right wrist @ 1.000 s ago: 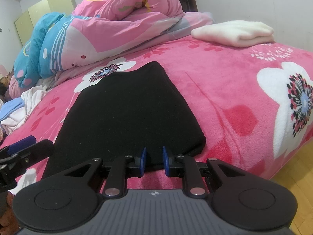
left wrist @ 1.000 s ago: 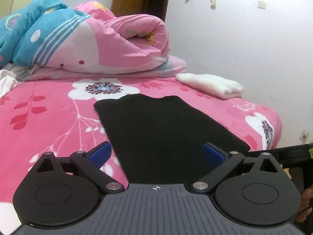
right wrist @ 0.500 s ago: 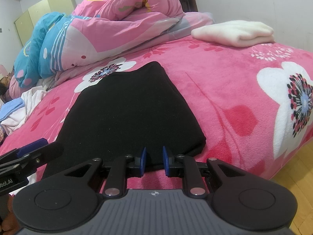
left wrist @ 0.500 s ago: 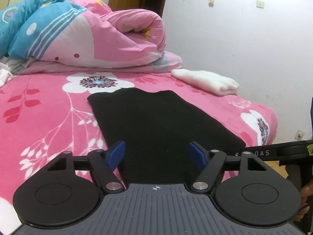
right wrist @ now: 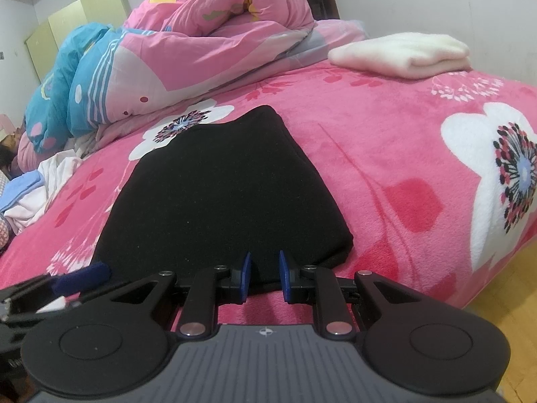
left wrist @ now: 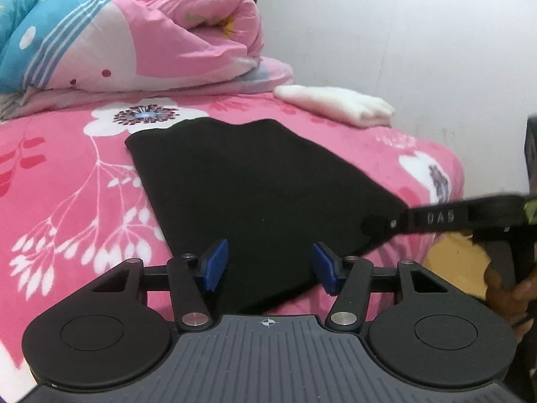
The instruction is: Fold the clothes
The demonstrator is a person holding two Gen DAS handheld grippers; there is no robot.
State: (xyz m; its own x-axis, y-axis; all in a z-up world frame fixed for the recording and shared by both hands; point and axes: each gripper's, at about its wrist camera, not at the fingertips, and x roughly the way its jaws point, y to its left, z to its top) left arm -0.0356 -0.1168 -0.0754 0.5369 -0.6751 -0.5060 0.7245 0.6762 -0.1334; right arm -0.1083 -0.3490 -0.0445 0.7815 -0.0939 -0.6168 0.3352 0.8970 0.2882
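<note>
A black folded garment (left wrist: pixel 255 188) lies flat on the pink flowered bedspread (left wrist: pixel 67 174). My left gripper (left wrist: pixel 270 265) sits at the garment's near edge. Its jaws are closing, the blue pads still stand apart, and the cloth's edge lies between them without being pinched. In the right wrist view the same garment (right wrist: pixel 218 184) stretches away from my right gripper (right wrist: pixel 265 277), whose blue pads are close together with the near hem between them. The right gripper's finger (left wrist: pixel 436 218) shows at the garment's right corner. The left gripper's fingertip (right wrist: pixel 80 277) shows at lower left.
A folded white cloth (right wrist: pixel 402 53) rests at the bed's far right. A rolled pink and blue quilt (right wrist: pixel 201 43) fills the back. Loose white and blue clothes (right wrist: pixel 30 194) pile at the left. The bed edge drops to a yellow floor (right wrist: pixel 503 319) on the right. A hand (left wrist: pixel 510 292) holds the right tool.
The left gripper's jaws have drawn much closer together over the garment's near edge, and its view has tipped slightly down. The right gripper has not moved.
</note>
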